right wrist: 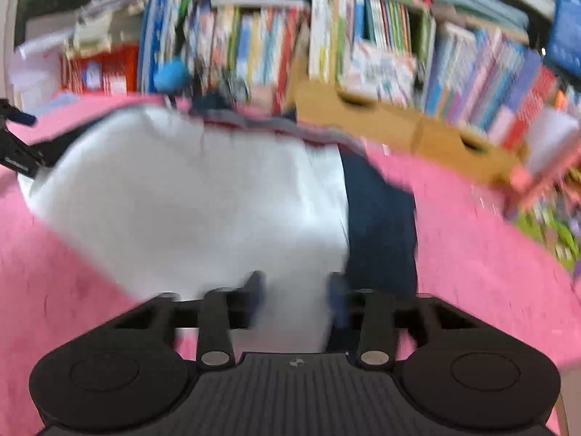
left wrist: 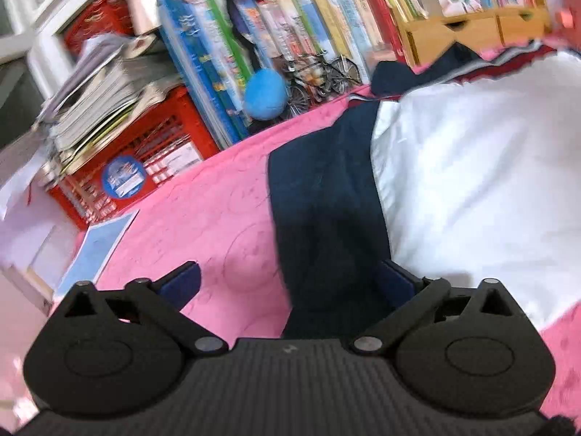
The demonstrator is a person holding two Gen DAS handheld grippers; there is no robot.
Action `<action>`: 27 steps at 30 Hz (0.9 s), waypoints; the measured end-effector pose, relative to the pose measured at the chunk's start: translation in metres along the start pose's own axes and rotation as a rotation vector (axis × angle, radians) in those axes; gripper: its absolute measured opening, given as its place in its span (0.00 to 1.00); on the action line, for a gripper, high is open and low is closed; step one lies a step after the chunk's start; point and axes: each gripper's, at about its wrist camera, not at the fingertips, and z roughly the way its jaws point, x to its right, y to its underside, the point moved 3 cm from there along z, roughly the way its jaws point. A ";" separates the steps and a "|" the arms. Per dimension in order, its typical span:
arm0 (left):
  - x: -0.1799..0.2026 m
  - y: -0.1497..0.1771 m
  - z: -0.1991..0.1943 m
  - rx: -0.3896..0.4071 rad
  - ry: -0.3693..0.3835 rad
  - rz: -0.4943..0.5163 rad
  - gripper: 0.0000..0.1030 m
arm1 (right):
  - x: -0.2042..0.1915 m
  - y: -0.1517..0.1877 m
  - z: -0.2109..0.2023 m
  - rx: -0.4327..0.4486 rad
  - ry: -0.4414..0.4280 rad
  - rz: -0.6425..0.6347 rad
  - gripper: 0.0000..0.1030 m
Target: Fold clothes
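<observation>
A white garment (left wrist: 472, 181) with navy sleeves lies spread on a pink cover (left wrist: 199, 210). Its left navy sleeve (left wrist: 319, 200) runs down toward my left gripper (left wrist: 290, 283), which is open wide. The sleeve's lower end lies between the jaws, closer to the right finger. In the blurred right wrist view, the white body (right wrist: 181, 189) and the other navy sleeve (right wrist: 381, 218) lie in front of my right gripper (right wrist: 294, 290). Its fingers stand a narrow gap apart over the white hem, and the right finger is at the sleeve's edge. The left gripper's finger (right wrist: 21, 120) shows at the far left edge.
Behind the cover stands a long row of books (left wrist: 290, 36). Also there are a wooden drawer box (left wrist: 472, 32), a red crate (left wrist: 152, 160) topped with papers, a blue plush ball (left wrist: 263, 94) and a small model bicycle (left wrist: 319, 76). A blue booklet (left wrist: 98, 250) lies at the cover's left edge.
</observation>
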 end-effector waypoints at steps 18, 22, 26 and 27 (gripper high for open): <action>-0.028 -0.009 -0.045 0.145 0.064 -0.098 1.00 | 0.074 -0.074 0.013 0.156 -0.004 0.299 0.91; -0.036 -0.079 -0.045 0.255 0.235 -0.109 1.00 | 0.084 -0.103 0.070 0.081 -0.033 0.319 0.91; -0.011 -0.126 0.015 0.161 0.330 -0.132 1.00 | 0.086 -0.104 0.114 0.009 -0.055 0.375 0.91; -0.002 -0.131 0.034 0.110 0.330 -0.141 1.00 | 0.086 -0.101 0.122 -0.003 -0.068 0.392 0.91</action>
